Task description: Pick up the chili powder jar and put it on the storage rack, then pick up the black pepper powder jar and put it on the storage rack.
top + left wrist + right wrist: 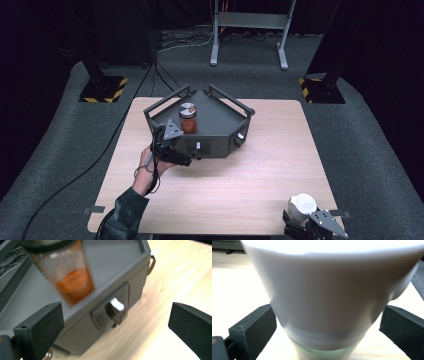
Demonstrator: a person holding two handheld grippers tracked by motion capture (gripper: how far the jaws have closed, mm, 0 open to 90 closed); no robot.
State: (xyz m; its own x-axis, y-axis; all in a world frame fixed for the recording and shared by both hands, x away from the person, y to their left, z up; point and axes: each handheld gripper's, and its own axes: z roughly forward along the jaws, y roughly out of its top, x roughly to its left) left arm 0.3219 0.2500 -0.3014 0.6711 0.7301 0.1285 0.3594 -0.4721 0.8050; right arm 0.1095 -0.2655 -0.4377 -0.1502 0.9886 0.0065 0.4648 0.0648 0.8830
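Note:
A dark grey box (215, 125) with rails on top and knobbed drawers in its front stands at the table's far middle. On its top stands a glass jar (188, 120) holding something orange, seen close up as the jar (72, 285) in the left gripper view. A hand holds my left gripper (180, 152) at the box's front left corner; the left gripper (115, 322) is open, and a drawer knob (116, 312) lies ahead between its jaws. At the near right edge my right gripper (300, 222) is open around a white-capped jar (303, 206). That jar (329, 290) sits between the jaws of the right gripper (328, 327).
The wooden table (260, 170) has bare room in its middle and right. On the grey floor behind are two black stands with yellow-black striped bases (104, 90) (320, 90), a metal frame (248, 30) and cables (90, 165).

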